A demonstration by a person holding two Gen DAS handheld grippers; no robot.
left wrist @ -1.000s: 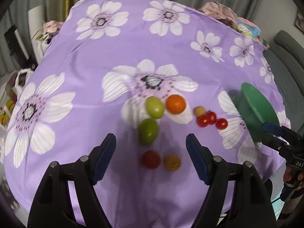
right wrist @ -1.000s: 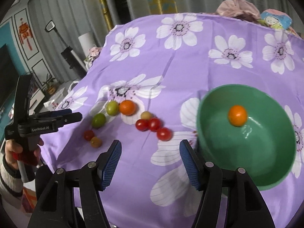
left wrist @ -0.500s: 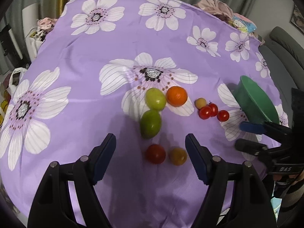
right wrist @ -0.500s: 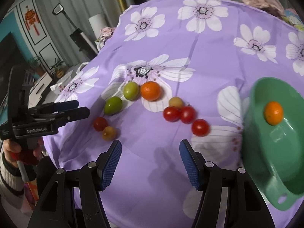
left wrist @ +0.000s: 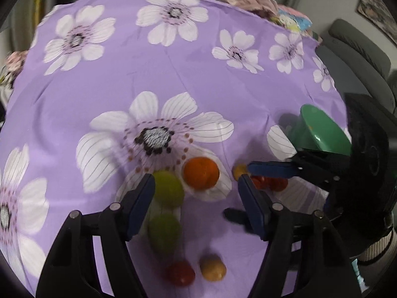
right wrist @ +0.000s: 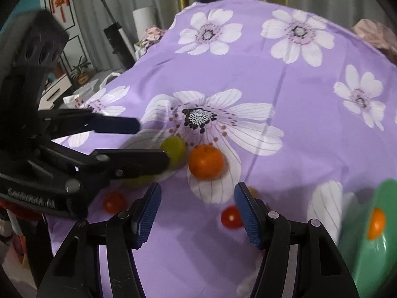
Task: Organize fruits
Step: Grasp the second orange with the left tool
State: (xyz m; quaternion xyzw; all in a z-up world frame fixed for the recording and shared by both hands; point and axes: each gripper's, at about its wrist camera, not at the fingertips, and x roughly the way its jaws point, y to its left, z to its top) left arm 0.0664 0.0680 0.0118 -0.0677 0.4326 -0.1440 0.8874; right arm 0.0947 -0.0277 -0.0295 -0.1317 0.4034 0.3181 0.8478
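Observation:
An orange (left wrist: 201, 172) (right wrist: 206, 161) lies on the purple flowered cloth. Two green fruits (left wrist: 168, 188) (left wrist: 164, 233) lie left of it, and a red tomato (left wrist: 181, 273) and a yellow one (left wrist: 213, 267) lie nearer me. Red cherry tomatoes (left wrist: 269, 183) (right wrist: 231, 216) and a small yellow fruit (left wrist: 239, 170) lie to the right. A green bowl (left wrist: 320, 134) (right wrist: 372, 243) holds one small orange (right wrist: 376, 223). My left gripper (left wrist: 196, 196) is open, just above the green fruits and the orange. My right gripper (right wrist: 197, 206) is open, just short of the orange.
The cloth (left wrist: 173, 74) covers a rounded table with its edges falling away on all sides. A grey sofa (left wrist: 357, 49) stands to the right. A white roll and a vacuum (right wrist: 116, 37) stand off the left side. Each gripper shows in the other's view (left wrist: 310, 166) (right wrist: 74, 154).
Both grippers have moved in toward the fruit cluster, which looks much larger. The right gripper swung left, so the bowl slid to its right edge. Nothing was grasped.

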